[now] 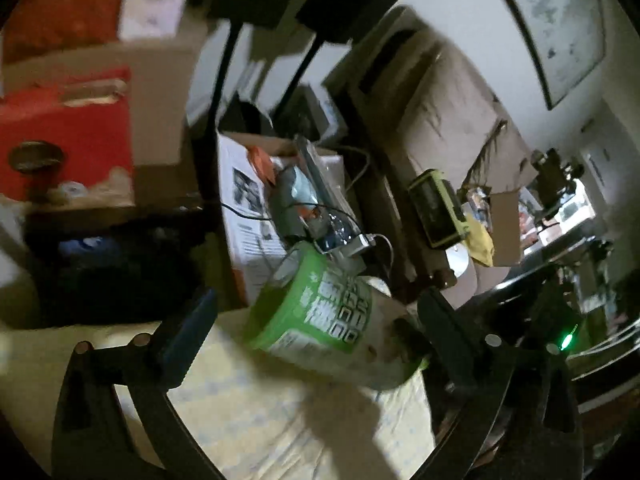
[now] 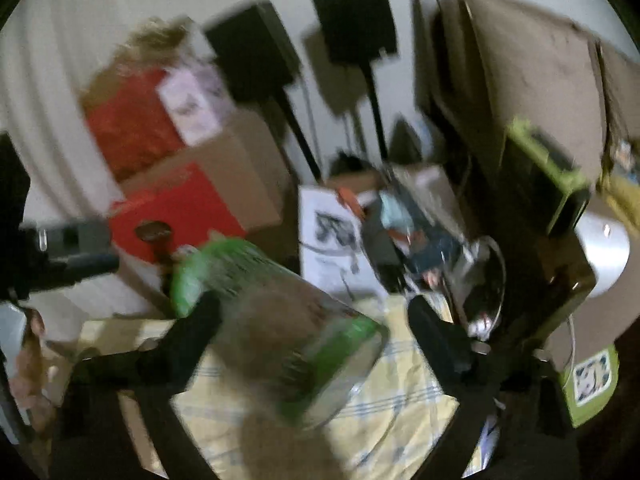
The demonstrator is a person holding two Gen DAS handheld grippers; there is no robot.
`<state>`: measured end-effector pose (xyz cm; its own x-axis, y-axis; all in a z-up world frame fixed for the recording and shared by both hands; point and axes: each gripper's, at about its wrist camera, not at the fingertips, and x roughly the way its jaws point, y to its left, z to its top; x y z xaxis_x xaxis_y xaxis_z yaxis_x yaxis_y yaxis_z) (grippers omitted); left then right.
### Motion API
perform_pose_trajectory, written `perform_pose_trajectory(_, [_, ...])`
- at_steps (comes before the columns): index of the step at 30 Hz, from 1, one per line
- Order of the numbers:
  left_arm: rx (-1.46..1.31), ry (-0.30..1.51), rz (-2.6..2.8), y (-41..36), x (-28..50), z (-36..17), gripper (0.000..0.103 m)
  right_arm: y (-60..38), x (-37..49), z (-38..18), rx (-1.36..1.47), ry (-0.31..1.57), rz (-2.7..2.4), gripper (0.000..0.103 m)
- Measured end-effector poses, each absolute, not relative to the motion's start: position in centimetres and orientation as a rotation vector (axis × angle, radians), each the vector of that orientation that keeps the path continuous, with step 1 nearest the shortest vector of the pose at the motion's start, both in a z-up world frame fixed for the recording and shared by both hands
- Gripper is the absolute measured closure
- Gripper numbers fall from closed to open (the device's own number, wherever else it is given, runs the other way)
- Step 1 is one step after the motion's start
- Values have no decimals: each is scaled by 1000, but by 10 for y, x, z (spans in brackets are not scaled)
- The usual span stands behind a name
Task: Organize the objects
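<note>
Both grippers (image 1: 316, 328) (image 2: 316, 320) angled downward, jaws wide, green-labelled jar (image 1: 332, 320) loose between

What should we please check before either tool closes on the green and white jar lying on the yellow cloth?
1. Left tool open: ok.
2. Right tool open: ok.
3. Jar between the left tool's fingers: ok, on its side, nearer the right finger.
4. Jar untouched by pads: cannot tell, blur.
5. Cloth around the jar bare: ok.
6. Cables on the white box behind clear of the jar: not ok, one lies at its far end.
</note>
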<state>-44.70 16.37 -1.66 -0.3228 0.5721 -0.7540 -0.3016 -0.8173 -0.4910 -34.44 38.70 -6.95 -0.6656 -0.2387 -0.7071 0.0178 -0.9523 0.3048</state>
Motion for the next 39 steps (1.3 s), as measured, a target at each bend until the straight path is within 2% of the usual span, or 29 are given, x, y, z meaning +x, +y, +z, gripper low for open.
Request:
perform_pose_trajectory(4, [-1430,-243,2151,185,-464,-44,4,389,-342,-82,1209,-351,-2685,7])
perform_pose_trajectory(6, [-1463,-204,2168,186,-469,-60,4,382,-341,-93,1262,-274,-2677,11])
perform_pose_trajectory(7, [-1474,-195,2163,187,-471,-66,5,380,-340,-98,1262,-254,-2670,17])
perform_pose_trajectory(9, [-1498,-194,2106,194,-475,-81,9,372,-345,-110,1256,-240,-2630,22])
perform_pose_trajectory(10, [-1487,-202,2069,199,-476,-83,16,365,-348,-111,1248,-205,-2623,21])
perform_pose_trajectory(11, [-1468,-209,2001,211,-476,-86,17,358,-351,-111,1228,-157,-2620,22])
perform_pose_trajectory(13, [-1490,-196,1925,228,-472,-91,26,349,-353,-108,1206,-153,-2565,27])
perform_pose_trajectory(17, [-1457,-148,1925,233,-463,-81,30,349,-348,-101,1183,-111,-2585,27])
perform_pose_trajectory(21, [-1438,-219,2029,192,-454,-64,30,368,-336,-89,1195,-149,-2625,27])
perform_pose_trajectory(24, [-1401,-190,2129,160,-433,-48,30,368,-322,-72,1174,-135,-2643,27])
perform_pose_trajectory(31, [-1320,-239,2215,105,-373,-12,27,365,-290,-40,1131,-137,-2691,21])
perform_pose_trajectory(39, [-1287,-284,2265,77,-317,8,15,356,-252,-19,1103,-161,-2731,17])
